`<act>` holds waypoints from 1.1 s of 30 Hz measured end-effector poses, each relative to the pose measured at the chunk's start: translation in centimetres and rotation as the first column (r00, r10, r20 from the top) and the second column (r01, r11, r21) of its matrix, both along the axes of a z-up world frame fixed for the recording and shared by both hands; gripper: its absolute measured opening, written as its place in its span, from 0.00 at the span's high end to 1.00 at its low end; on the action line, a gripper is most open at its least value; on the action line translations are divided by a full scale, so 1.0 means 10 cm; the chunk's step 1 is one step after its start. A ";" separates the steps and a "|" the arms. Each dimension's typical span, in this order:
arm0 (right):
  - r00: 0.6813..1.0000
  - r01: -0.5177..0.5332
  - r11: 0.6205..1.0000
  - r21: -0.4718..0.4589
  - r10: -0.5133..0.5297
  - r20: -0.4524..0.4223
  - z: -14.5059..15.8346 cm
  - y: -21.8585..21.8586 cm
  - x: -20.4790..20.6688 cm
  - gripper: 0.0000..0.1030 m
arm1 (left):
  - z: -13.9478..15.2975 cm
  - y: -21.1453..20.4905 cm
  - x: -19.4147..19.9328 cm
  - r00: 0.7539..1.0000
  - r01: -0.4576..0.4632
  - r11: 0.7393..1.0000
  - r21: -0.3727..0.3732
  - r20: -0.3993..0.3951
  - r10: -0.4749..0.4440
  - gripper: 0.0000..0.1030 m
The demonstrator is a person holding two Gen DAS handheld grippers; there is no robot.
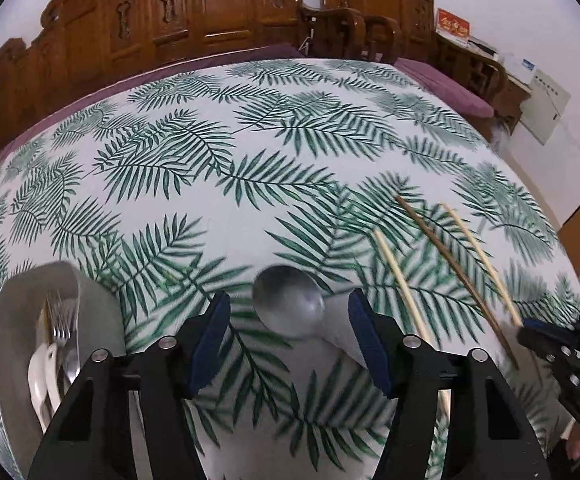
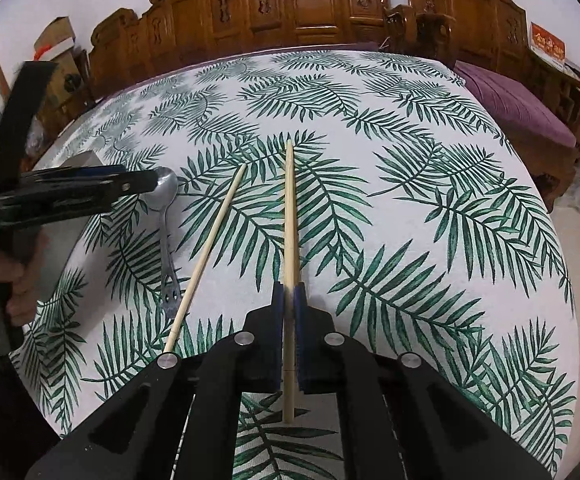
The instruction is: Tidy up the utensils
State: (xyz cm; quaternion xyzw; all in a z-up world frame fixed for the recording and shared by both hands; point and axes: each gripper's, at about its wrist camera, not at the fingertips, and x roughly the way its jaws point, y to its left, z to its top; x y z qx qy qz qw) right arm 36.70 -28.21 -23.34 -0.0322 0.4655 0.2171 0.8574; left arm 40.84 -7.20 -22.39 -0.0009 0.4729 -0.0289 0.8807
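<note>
The right gripper (image 2: 289, 292) is clamped tight on a pale chopstick (image 2: 289, 208), both blue pads (image 2: 277, 304) pinching the stick, which runs straight out ahead over the leaf-print tablecloth (image 2: 429, 184). Just to its left a second pale chopstick (image 2: 210, 256) lies loose on the cloth, angled away. Beyond that sits the metal spoon (image 2: 164, 216), bowl pointing away, handle toward the table's near edge. Over on the left, the left gripper (image 1: 290, 312) hovers with its jaws spread apart and nothing pinched; the spoon's bowl (image 1: 288, 300) lies on the cloth right between the two blue fingers (image 1: 210, 340), no contact visible on either side. At the far left of that view a grey tray (image 1: 90, 292) already holds a fork (image 1: 61, 320) and a white spoon (image 1: 40, 376) among other pieces. A dark line beside the lifted chopstick looks like its shadow, though that is hard to confirm. Carved wooden furniture (image 1: 210, 12) lines the back wall.
</note>
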 end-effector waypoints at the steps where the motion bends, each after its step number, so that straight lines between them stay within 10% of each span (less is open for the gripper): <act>1: 1.000 0.000 1.000 0.005 0.000 0.000 0.00 -0.01 0.00 0.94 | -0.03 0.02 0.05 1.000 -0.009 1.000 0.001 -0.010 0.009 0.46; 18: 1.000 -0.021 0.999 0.032 0.021 0.012 0.11 0.06 -0.03 0.94 | -0.17 0.03 0.17 0.998 -0.012 0.998 -0.054 -0.057 0.009 0.92; 33: 0.995 -0.073 0.997 0.031 0.071 0.075 0.46 0.27 -0.25 0.94 | 0.60 0.14 -0.18 0.997 0.023 0.999 -0.049 0.075 -0.019 0.99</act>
